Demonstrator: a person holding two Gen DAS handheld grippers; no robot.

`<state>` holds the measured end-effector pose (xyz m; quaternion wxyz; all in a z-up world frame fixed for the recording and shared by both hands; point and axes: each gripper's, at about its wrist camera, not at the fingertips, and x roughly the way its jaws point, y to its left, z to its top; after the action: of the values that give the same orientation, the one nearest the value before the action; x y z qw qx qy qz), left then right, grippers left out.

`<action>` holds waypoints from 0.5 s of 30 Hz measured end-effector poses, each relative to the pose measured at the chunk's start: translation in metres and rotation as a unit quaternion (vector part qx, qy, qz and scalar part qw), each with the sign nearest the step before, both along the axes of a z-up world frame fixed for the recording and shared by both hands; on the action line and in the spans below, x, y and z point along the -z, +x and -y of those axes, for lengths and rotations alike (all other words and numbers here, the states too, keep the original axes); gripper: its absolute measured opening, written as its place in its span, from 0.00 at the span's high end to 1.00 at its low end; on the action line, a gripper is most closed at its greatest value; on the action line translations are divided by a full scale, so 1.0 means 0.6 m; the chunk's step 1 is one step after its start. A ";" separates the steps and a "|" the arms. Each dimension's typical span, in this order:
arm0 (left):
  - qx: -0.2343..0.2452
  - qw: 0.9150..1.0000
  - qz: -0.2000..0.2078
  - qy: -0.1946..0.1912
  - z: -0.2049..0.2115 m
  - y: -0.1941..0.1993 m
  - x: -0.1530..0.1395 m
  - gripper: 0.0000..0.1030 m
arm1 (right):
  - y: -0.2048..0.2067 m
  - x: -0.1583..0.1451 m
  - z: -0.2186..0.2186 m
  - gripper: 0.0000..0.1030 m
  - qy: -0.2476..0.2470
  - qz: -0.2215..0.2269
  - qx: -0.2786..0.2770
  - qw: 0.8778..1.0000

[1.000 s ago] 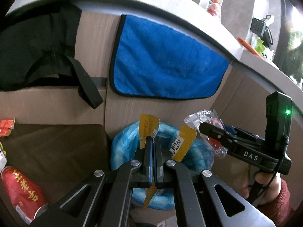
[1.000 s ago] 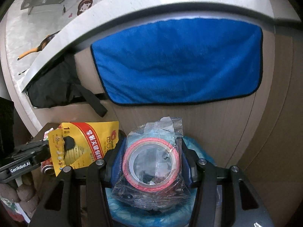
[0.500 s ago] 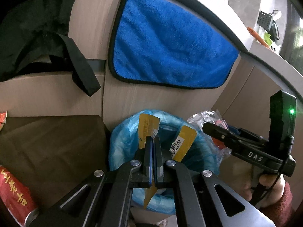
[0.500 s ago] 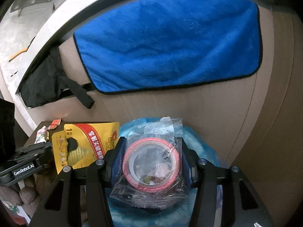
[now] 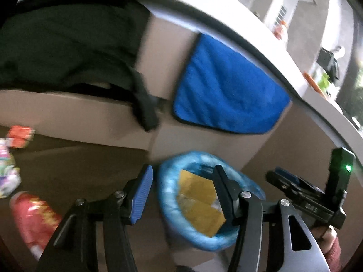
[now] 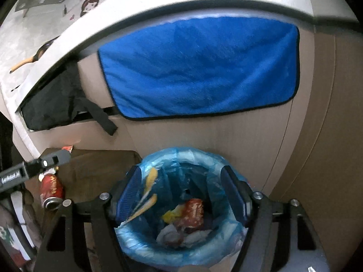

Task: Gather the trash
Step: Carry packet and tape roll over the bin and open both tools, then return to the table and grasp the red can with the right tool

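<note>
— Where are your tongs right now?

— My left tongs are spread wide with nothing between the blue pads. My right tongs are spread too, also empty, and they frame the mouth of the trash bin, which wears a blue plastic liner.

— And the trash?

— From my left wrist, a yellow wrapper lies inside the bin, at about 5 o'clock of the bin's opening. From my right wrist, I see yellow streaks blurred against the liner's wall at 9 o'clock, and at the bottom a red packet with crumpled pale pieces just below it.

— Anything outside the bin?

— Yes. On the dark brown surface at 9 o'clock of the bin lies a red can, on its side, open end towards me. In the left view it shows blurred at 8 o'clock, with a small red packet and a pale wrapper further off at 10 o'clock.

— And behind?

— A blue towel hangs on the cabinet front at 12 o'clock, with black fabric to its 9 o'clock.
</note>
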<state>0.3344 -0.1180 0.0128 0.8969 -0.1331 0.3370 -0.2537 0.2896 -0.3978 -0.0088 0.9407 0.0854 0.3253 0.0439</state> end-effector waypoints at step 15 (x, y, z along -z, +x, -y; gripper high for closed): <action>-0.147 0.989 -0.018 0.022 -0.297 -0.075 0.010 0.42 | -0.041 -0.049 -0.167 0.33 -0.011 0.012 -0.088 0.996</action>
<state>0.2895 0.0603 0.0066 0.9208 -0.1662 0.3355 -0.1093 0.2653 -0.2974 0.0206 0.9379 0.0453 0.3210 0.1238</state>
